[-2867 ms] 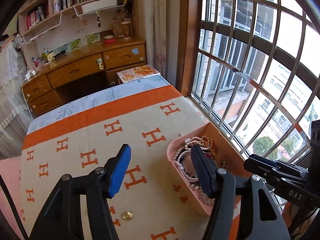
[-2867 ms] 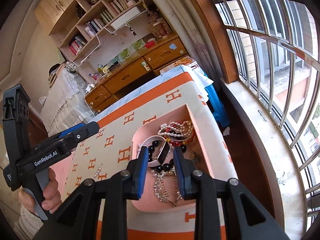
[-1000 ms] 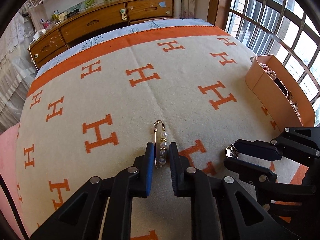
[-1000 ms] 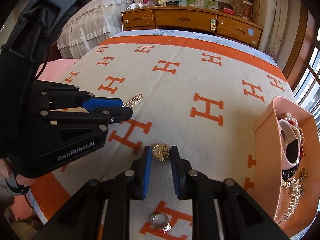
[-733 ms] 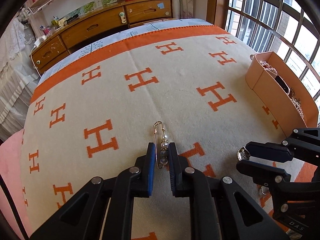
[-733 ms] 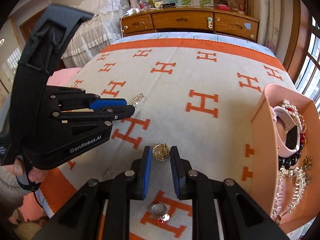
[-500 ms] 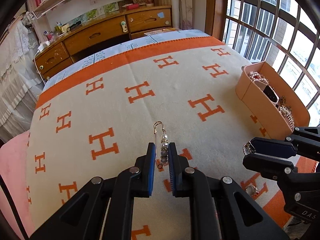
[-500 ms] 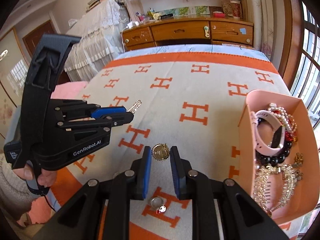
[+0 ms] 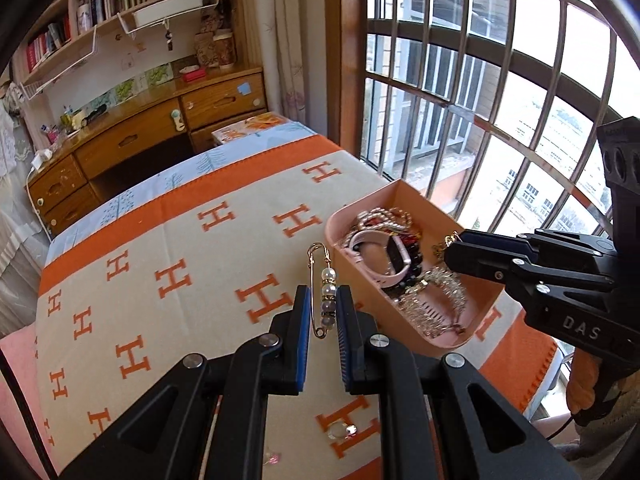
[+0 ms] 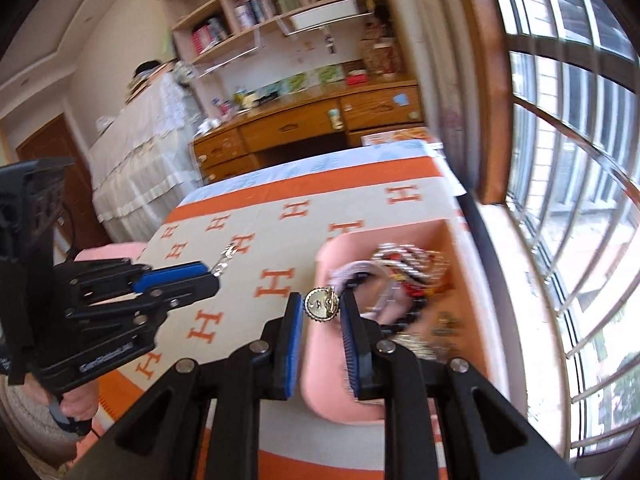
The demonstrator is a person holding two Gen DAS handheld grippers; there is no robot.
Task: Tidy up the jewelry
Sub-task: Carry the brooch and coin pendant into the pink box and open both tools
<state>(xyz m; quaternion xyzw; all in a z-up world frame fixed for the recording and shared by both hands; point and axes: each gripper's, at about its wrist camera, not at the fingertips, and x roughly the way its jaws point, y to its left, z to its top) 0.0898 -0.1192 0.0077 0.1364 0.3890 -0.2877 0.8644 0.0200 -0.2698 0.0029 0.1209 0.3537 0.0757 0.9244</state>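
A: What is the left gripper (image 9: 324, 316) holding?

B: A gold safety-pin brooch (image 9: 322, 290) strung with pearls. Its blue-padded fingers (image 9: 303, 326) are drawn in narrow and clamp the lower part of the pin, which stands upright between them, lifted above the bed blanket (image 9: 192, 264).

A: And the right gripper (image 10: 322, 314)?

B: Its fingers (image 10: 294, 322) are likewise narrow, pinching a round gold brooch (image 10: 320, 305) by its edges. The brooch hangs in the air at the near left edge of the pink tray (image 10: 320, 380).

A: Where does the tray sit?

B: On the blanket at the window side of the bed. In the left wrist view it holds a pink watch (image 9: 380, 258), a pearl bracelet (image 9: 378, 216), dark beads and a sparkling necklace (image 9: 436, 300). The right wrist view is blurred, so the contents there are hard to make out.

A: Anything loose on the blanket?

B: A ring (image 9: 342, 431) lies on an orange H near the bed's close edge, and a small pinkish piece (image 9: 273, 458) lies just left of it.
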